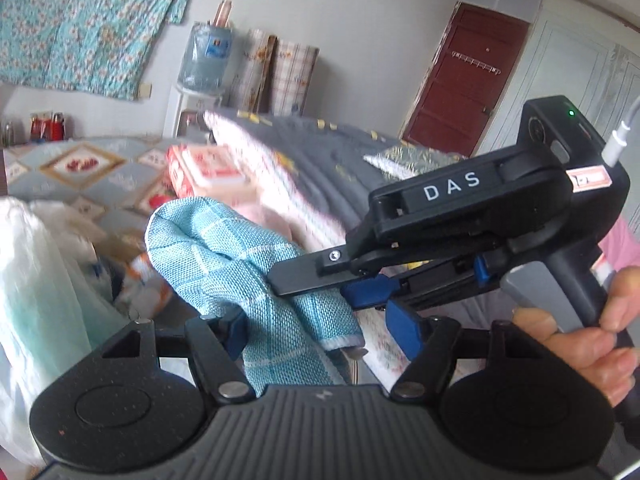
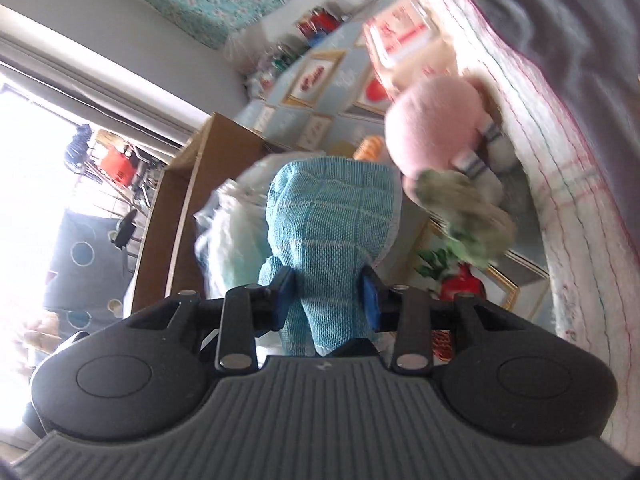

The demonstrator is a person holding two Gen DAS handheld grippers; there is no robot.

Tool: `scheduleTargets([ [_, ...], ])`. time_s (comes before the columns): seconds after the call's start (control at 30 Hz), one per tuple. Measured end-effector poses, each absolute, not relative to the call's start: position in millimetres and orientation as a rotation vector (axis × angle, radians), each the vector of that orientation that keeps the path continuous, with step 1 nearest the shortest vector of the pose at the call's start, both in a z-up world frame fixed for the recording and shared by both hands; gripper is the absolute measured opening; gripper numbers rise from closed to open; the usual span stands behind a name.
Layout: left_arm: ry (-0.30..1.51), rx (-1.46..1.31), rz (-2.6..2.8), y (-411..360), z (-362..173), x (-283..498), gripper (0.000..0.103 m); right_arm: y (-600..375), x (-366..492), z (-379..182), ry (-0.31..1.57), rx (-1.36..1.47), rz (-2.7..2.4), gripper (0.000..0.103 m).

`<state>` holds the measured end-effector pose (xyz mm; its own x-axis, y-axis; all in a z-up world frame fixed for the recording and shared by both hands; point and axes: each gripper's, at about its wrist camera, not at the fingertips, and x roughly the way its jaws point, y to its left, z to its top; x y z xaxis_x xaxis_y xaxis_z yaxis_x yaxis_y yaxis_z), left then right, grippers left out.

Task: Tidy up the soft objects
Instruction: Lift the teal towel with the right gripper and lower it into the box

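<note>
Cloth [image 2: 332, 220], blue waffle weave with pale grid lines, bunched up and held off the bed between both grippers. Right gripper [image 2: 330, 298]: fingers clenched on the cloth's lower bunch, blue pads [image 2: 285, 294] pressing in from both sides; most of the cloth bulges up past the tips. Left gripper [image 1: 322, 332]: fingers stand wider, cloth [image 1: 240, 264] runs down between them; left pad [image 1: 236, 330] touches the fabric, right pad sits just beside it, so a firm grip can't be confirmed from this view. Left wrist view also shows the right gripper [image 1: 316, 284] coming in from the right, black finger laid against the cloth, "DAS" label on its body, a hand [image 1: 588, 340] wrapped round its handle.

Just behind the cloth: white plastic bag [image 2: 228, 232] on the left, pink plush [image 2: 436, 128] and a green-white fuzzy item [image 2: 464, 208] on the right, blurred. Bed [image 1: 60, 168] with a pale blue patterned sheet beyond. Folded quilt [image 1: 320, 160], grey top with pink-white edge, lies on the bed. Red-white box [image 1: 208, 168] beside the quilt. Farther back: water jug [image 1: 204, 60], floral sheet [image 1: 80, 20] hanging on the wall, dark red door [image 1: 460, 80].
</note>
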<state>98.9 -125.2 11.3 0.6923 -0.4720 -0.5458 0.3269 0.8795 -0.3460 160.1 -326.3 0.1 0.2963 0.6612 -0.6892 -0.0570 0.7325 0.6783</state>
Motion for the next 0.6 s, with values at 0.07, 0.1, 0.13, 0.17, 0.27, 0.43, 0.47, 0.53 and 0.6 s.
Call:
scheduleTargets([
  [0.07,0.642,-0.218,-0.443,-118.7,22.3,97.9,0.071,-319.5,162.6,11.6,1.157,0.61,0.542,0.035],
  [0.1,0.627,-0.21,-0.436,-114.6,28.3,97.9,0.071,-314.3,164.3,17.5,1.144,0.607,0.557,0.035],
  [0.13,0.614,-0.2,-0.428,-109.1,33.5,96.6,0.071,-307.0,165.9,23.6,1.13,0.603,0.573,0.035],
  [0.17,0.598,-0.19,-0.416,-103.8,39.8,95.5,0.071,-300.0,168.2,30.1,1.117,0.599,0.592,0.035],
  [0.27,0.554,-0.156,-0.367,-83.9,59.3,93.8,0.071,-271.7,177.8,49.1,1.081,0.583,0.659,0.035],
  [0.43,0.514,-0.087,-0.243,-43.3,91.5,92.5,0.071,-204.4,199.8,72.6,1.05,0.56,0.794,0.035],
  [0.47,0.516,-0.076,-0.214,-33.5,96.2,93.6,0.071,-189.8,204.7,74.3,1.051,0.558,0.818,0.035],
  [0.53,0.535,-0.057,-0.161,-13.8,104.0,96.2,0.071,-154.2,216.4,77.8,1.061,0.549,0.87,0.035],
  [0.6,0.563,-0.053,-0.109,9.4,109.8,100.3,0.071,-118.6,228.0,77.3,1.089,0.546,0.914,0.035],
])
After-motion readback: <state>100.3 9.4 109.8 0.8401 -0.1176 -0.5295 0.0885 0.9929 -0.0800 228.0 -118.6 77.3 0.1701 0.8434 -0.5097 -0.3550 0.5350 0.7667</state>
